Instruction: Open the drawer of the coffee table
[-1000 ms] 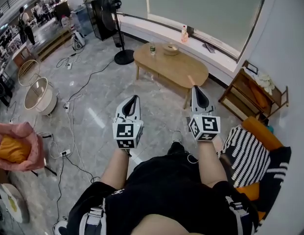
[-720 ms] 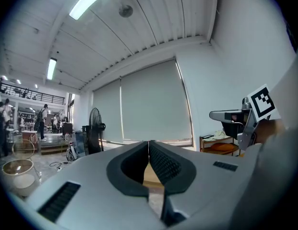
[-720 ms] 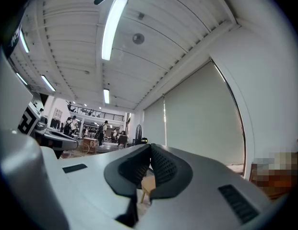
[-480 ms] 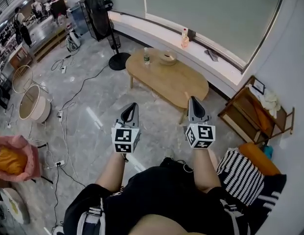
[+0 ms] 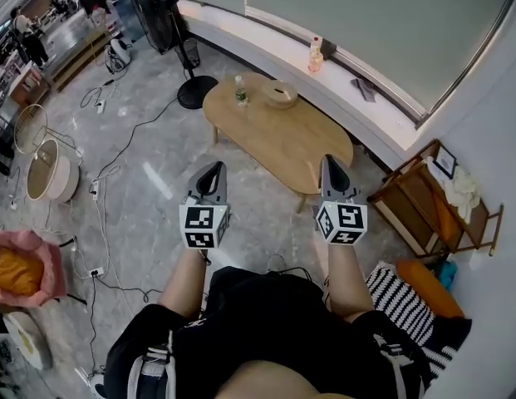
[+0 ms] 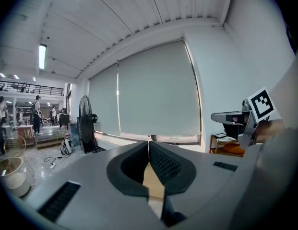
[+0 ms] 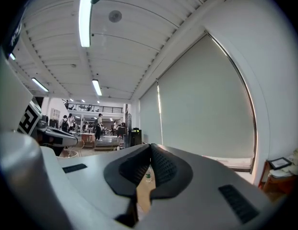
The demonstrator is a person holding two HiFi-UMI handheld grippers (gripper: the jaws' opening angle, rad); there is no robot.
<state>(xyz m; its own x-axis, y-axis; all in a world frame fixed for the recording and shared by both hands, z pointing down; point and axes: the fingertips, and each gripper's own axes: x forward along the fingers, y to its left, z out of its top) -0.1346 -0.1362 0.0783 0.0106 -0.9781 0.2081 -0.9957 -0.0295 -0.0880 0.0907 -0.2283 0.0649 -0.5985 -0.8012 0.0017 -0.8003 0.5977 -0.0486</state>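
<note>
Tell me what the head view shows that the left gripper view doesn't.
Only the head view: the bottle and bowl on the oval coffee table, plus the pink bag. Only the left gripper view: the ceiling strip light. Both: the pedestal fan, the drawn window blind, the left gripper and the right gripper, each shut.
</note>
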